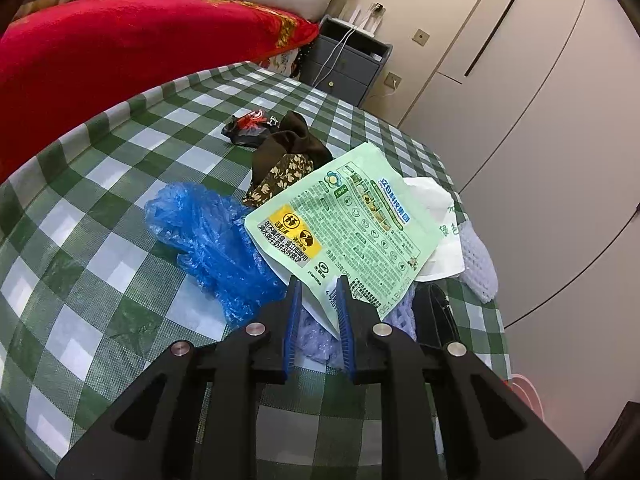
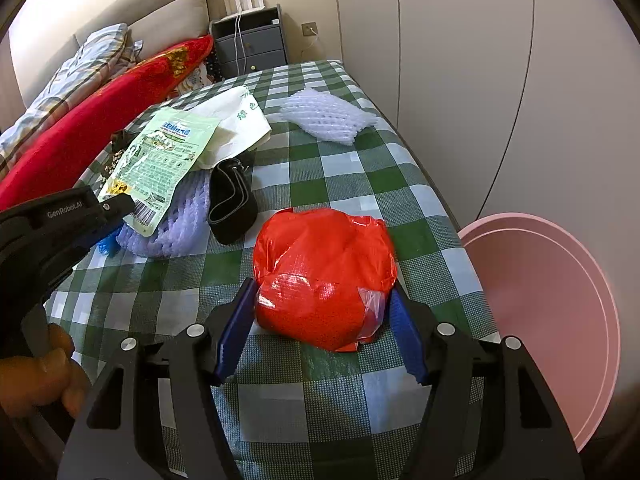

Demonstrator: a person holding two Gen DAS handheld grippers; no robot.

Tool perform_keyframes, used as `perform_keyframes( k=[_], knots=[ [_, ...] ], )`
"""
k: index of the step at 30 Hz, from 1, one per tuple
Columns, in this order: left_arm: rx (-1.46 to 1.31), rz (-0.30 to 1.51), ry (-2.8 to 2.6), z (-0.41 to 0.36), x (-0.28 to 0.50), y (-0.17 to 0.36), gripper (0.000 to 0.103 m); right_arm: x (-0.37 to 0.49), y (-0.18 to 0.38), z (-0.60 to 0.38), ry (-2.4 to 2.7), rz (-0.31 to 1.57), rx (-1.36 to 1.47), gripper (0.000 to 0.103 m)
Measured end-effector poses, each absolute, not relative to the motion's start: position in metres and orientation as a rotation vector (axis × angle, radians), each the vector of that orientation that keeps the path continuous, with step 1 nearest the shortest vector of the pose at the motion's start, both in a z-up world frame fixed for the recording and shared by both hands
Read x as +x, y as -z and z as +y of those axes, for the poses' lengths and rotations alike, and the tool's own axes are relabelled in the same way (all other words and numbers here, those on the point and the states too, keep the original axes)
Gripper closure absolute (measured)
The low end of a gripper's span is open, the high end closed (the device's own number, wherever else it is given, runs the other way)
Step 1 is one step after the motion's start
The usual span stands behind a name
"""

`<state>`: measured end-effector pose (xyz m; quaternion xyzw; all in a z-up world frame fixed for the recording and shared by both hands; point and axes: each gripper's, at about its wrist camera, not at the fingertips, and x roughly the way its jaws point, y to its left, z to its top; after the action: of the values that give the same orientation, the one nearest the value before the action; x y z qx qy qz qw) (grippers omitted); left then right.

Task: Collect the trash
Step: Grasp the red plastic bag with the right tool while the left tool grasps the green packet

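L gripper [image 1: 318, 280] sits w/ its blue pads narrowed on the bottom corner of the green printed pouch [image 1: 352, 216] — the pouch edge runs between them, and it looks clamped, the pouch lifted off the pile at a tilt. Under and beside it: crumpled blue plastic bag [image 1: 212, 240] to the left, lavender foam net [image 2: 172, 228] below, a white paper bag [image 1: 436, 216] behind, a black pouch [image 2: 232, 204] just right of the net. Brown floral cloth [image 1: 280, 164] lies further back, w/ a small dark wrapper bundle [image 1: 248, 128] beyond it.

R gripper [image 2: 322, 304] has its pads spread wide around the red plastic bag [image 2: 324, 276] on the green checked bedspread [image 2: 360, 184] — both pads are at the bag's sides, touching or nearly so; can't tell if it's squeezed. The bag rests on the spread near the bed's edge.

A white foam net [image 2: 324, 118] lies apart, further up the bed. Pink bin [image 2: 548, 312] stands on the floor just beside the bed, right of the red bag. A hand [image 2: 40, 376] grips the L tool's handle at lower left.
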<state>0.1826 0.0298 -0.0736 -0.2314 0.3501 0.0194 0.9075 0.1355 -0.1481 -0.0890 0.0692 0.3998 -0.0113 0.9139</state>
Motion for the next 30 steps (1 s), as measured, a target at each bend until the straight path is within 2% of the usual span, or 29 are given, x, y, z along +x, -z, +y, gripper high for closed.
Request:
perform_keyframes(
  k=[7,11,16,30],
  knots=[
    [-0.482,0.725,-0.03,0.031,0.187,0.074,0.086,0.132,0.088,-0.147,0.02,0.819,0.142,0.039],
    [-0.495,0.712,-0.018,0.035,0.184,0.071,0.095,0.131,0.085,-0.148,0.02,0.806,0.144,0.039],
    [-0.468,0.676,0.012,0.03,0.178,0.06,0.099,0.127,0.076,-0.147,0.013,0.774,0.133,0.04],
    [-0.383,0.611,0.042,0.026,0.137,0.031,0.102,0.099,0.042,-0.157,0.005,0.693,0.111,0.04]
  ],
)
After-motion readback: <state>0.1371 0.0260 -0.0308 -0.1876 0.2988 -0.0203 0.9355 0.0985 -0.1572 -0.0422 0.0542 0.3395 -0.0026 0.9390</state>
